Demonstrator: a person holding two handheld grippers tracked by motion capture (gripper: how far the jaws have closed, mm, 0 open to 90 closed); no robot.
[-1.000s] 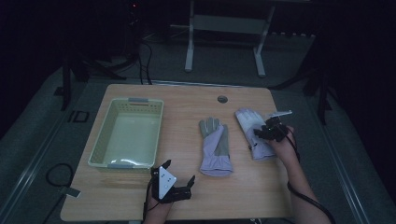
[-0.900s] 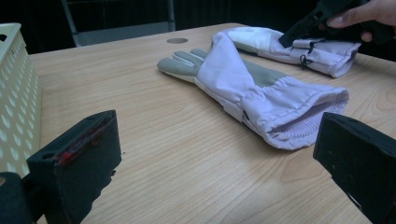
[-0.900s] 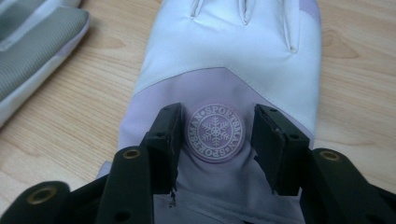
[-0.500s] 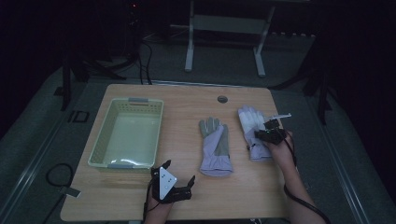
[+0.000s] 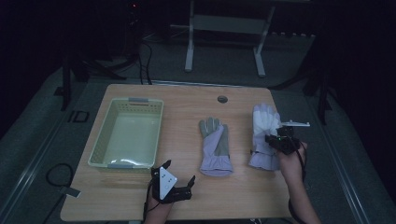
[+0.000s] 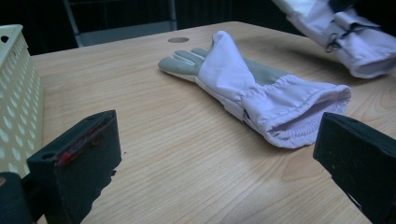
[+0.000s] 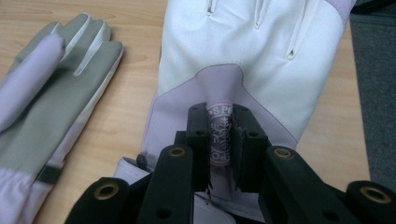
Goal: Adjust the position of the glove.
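The right gripper (image 5: pixel 273 138) is pinching the right glove (image 5: pixel 264 122) near the right edge of the worktop (image 5: pixel 187 100). Its fingers (image 7: pixel 198 140) have just been closing, and a fold of purple cloth with a small badge is sitting between them. The right gripper view is showing this fold up close, squeezed tight between the two black pads. The high view is too far off to show the fold, but it is showing the whole glove, with its white finger end pointing at the far edge.

The left gripper (image 5: pixel 180 175) is sitting near the front edge of the worktop. Its fingers (image 6: pixel 79 158) are spread wide with nothing between them. The left gripper view is looking over the wood at the other glove (image 6: pixel 252 91), which is lying flat in the middle of the worktop with its cuff open toward the camera. In that same view the cuff of the right glove (image 6: pixel 359 46) is hanging a little above the wood, with a shadow under it.

A basket (image 5: pixel 128 100) is standing on the left part of the worktop.
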